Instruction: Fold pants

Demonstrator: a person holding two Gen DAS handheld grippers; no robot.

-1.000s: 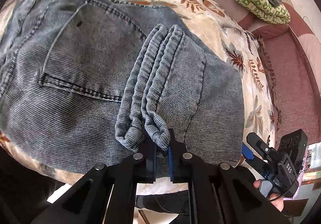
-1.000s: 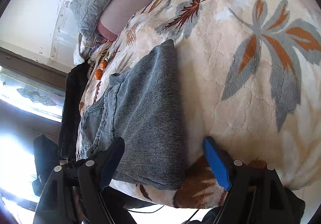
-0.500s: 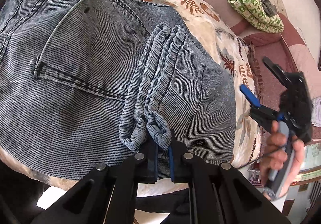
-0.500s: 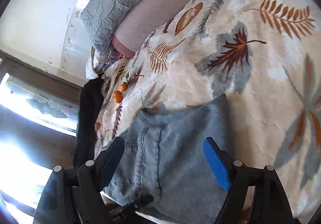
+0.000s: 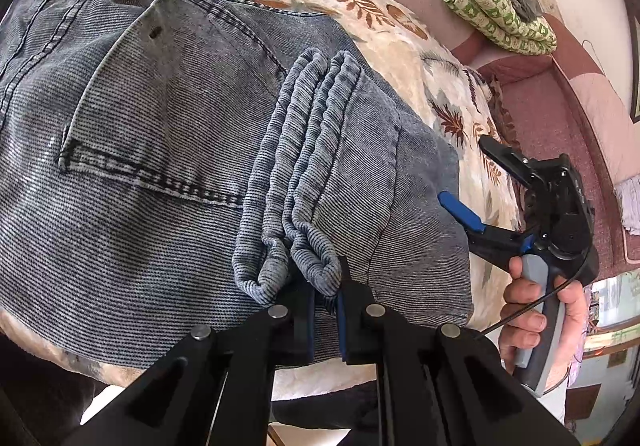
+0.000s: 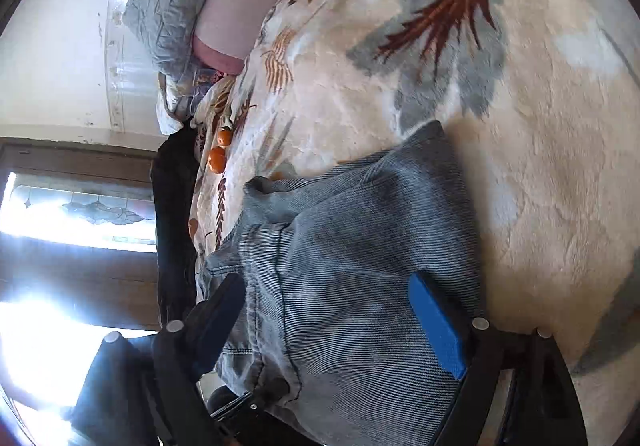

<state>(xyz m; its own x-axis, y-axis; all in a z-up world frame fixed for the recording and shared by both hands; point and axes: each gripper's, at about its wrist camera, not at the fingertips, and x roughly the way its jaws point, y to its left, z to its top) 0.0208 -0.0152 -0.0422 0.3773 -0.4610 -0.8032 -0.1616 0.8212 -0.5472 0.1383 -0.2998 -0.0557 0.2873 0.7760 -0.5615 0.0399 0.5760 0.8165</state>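
Pinching the stacked hems (image 5: 308,274) in your left gripper (image 5: 324,310), you're mid-fold; bring your spread, empty right gripper (image 6: 328,322) onto the pants' (image 6: 360,266) right edge next.

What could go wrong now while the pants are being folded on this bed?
The left claw pinches only the ribbed cuffs of the pants, so one layer could slip free. The right claw is open beside the folded edge and might grab the leaf-print blanket too. The fold sits close to the bed's edge and could slide off.
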